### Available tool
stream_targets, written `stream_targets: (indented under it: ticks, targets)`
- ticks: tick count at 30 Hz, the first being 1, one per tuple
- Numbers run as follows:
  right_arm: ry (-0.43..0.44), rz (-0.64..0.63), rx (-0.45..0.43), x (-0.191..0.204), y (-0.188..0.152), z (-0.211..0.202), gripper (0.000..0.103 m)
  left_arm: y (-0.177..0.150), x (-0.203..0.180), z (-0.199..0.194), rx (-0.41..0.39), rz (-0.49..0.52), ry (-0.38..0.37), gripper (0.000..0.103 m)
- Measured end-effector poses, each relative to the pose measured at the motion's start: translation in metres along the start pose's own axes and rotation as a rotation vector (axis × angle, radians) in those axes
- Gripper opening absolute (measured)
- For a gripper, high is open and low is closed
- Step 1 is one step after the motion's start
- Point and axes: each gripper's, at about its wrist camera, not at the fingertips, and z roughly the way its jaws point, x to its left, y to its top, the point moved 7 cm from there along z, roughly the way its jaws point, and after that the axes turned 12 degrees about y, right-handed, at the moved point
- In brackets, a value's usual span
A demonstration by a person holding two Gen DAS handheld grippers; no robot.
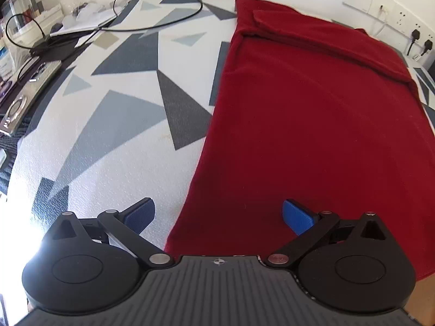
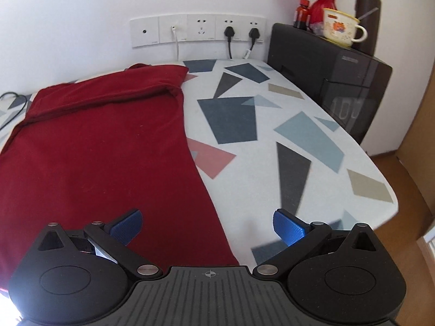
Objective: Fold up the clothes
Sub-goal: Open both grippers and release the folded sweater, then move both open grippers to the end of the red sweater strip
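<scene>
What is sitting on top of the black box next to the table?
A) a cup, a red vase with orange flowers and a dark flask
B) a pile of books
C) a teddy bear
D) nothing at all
A: the right wrist view shows a cup, a red vase of orange flowers and a dark flask on the black box.

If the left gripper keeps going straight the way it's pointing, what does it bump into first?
Probably the red cloth. The open left gripper points along the cloth's left edge, where it meets the patterned table cover. Depth is hard to judge, so it might touch the cover first.
</scene>
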Motion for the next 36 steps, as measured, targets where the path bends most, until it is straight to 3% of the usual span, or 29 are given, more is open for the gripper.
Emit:
stream_targets:
  ticks: [11, 14, 23, 36]
  targets:
    - [0.019, -0.052, 0.089, 0.009, 0.005, 0.052, 0.102, 0.001, -0.006, 0.002, -0.019, 0.003, 0.019, 0.103]
    - [0.055, 0.005, 0.086, 0.007, 0.003, 0.056, 0.102, 0.002, -0.006, 0.003, -0.003, 0.011, 0.018, 0.103]
    - [0.033, 0.016, 0.039, 0.01, -0.001, 0.054, 0.102, 0.003, -0.006, 0.005, 0.011, 0.019, 0.017, 0.103]
    - [0.043, 0.007, 0.06, 0.009, 0.001, 0.055, 0.102, 0.002, -0.006, 0.004, -0.003, 0.014, 0.016, 0.103]
